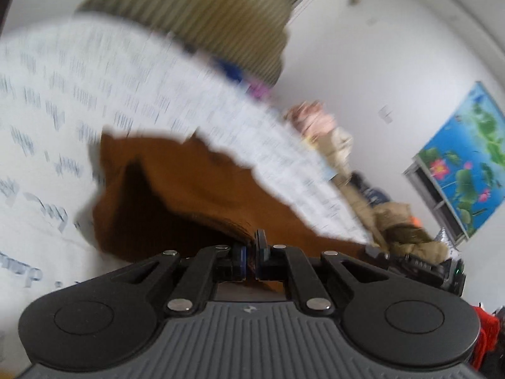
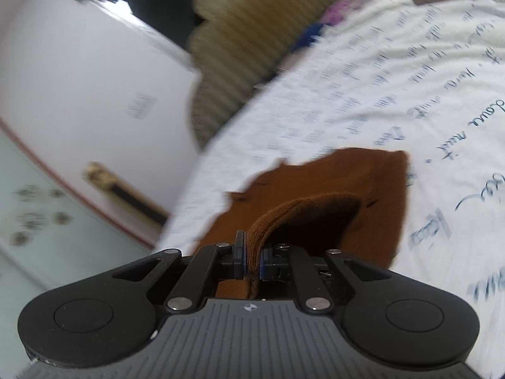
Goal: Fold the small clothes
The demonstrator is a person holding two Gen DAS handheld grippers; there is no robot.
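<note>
A small brown knit garment (image 1: 176,183) lies over a white sheet with blue script (image 1: 63,101). My left gripper (image 1: 251,246) is shut on the garment's ribbed edge and holds it lifted, so the cloth hangs open in front of the fingers. In the right wrist view the same brown garment (image 2: 341,183) lies on the sheet (image 2: 394,79). My right gripper (image 2: 252,252) is shut on another ribbed hem of it, which curves up between the pads. Both views are motion-blurred.
A striped olive cushion (image 1: 221,15) sits at the back of the sheet, also in the right wrist view (image 2: 252,31). A pile of beige and pink clothes (image 1: 353,170) lies along the sheet's right side. A white wall with a lotus picture (image 1: 467,161) stands beyond.
</note>
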